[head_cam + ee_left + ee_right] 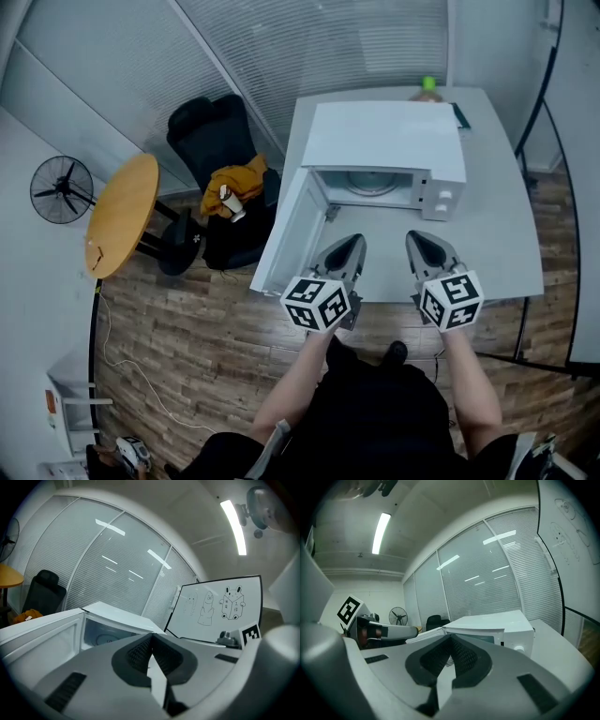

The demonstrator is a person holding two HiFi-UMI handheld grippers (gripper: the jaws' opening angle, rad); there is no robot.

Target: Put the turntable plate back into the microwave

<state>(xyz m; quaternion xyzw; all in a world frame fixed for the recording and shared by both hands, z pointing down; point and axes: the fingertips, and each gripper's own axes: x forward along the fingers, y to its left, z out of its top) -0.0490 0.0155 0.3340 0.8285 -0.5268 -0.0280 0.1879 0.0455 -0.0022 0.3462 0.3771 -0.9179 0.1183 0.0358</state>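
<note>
A white microwave (384,150) stands on the grey table (506,244) with its door (286,234) swung wide open to the left. The round glass turntable plate (372,183) lies inside the cavity and shows in the left gripper view too, plate (105,637). My left gripper (349,246) and right gripper (422,242) hover side by side in front of the opening, apart from it, both pointing at it. Both are shut with nothing between the jaws, as the left gripper (151,639) and right gripper (451,641) views show. The microwave (497,625) sits just beyond the right gripper.
A black chair (202,131) with an orange cloth (239,183) stands left of the open door, beside a round wooden table (122,216) and a fan (62,189). A green bottle (428,86) stands behind the microwave. A whiteboard (215,609) leans at the right.
</note>
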